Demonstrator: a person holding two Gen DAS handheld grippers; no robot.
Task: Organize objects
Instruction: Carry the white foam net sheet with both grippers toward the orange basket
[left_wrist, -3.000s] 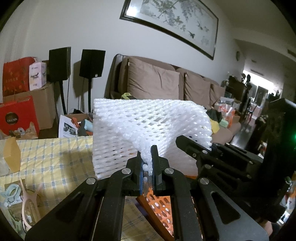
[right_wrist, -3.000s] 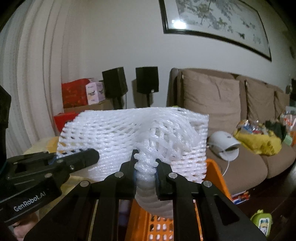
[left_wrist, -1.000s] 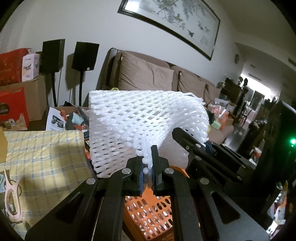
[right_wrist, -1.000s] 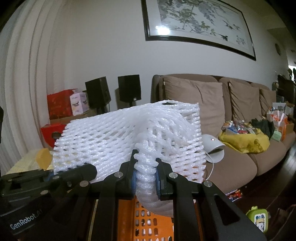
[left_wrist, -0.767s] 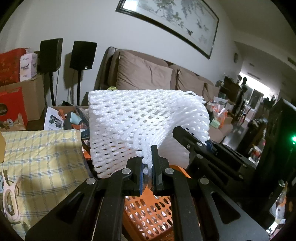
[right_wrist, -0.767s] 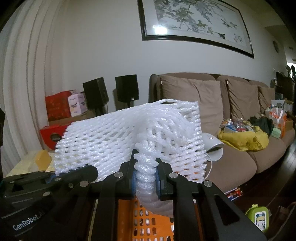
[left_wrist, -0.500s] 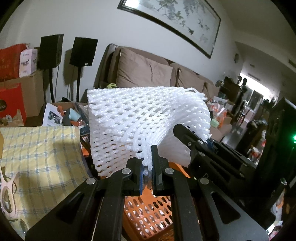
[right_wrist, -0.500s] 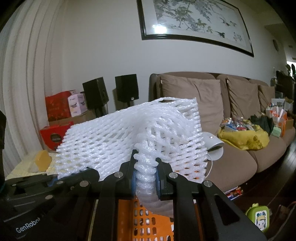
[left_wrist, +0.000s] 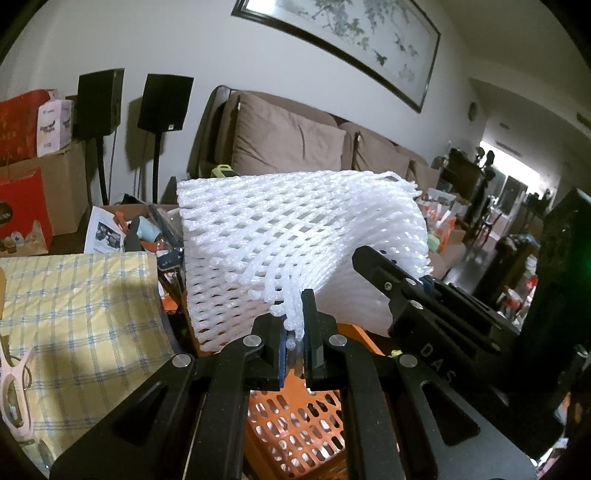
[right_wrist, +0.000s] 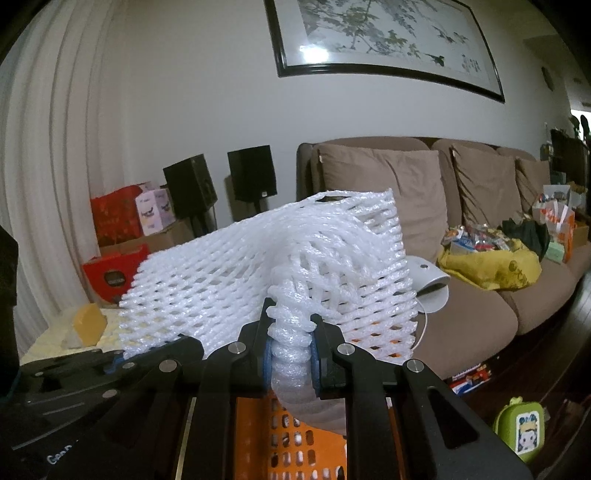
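**Both grippers pinching one big foam net sheet over the orange basket**

So at this point the white foam netting sheet (left_wrist: 295, 240) was held up in the air by both tools at once. The left gripper (left_wrist: 294, 332) had its jaws clamped nearly together on a thin bunch of strands at the sheet's near edge, and the right gripper (right_wrist: 291, 350) was squeezed onto a much thicker rolled-up wad of the same net (right_wrist: 266, 269). From the left wrist view the right tool's fingers reached into the sheet just to the right of the left jaws, so the two grips were close side by side along one edge.

The sheet fanned out ahead of and above both sets of jaws, sagging a bit between them. Two pinch points made sense to me: this stuff is floppy and springy, and one grip would probably have let it droop or unroll.

Directly below the jaws in both views sat the orange perforated basket (left_wrist: 295, 435), its rim (right_wrist: 258, 435) right under the right tool. My guess was that the net was headed in there, and holding it bunched was meant to make it fit.

Off to the left of the left jaws was a yellow plaid tablecloth (left_wrist: 85, 314), and far ahead a brown sofa (right_wrist: 388, 177). Neither seemed involved.
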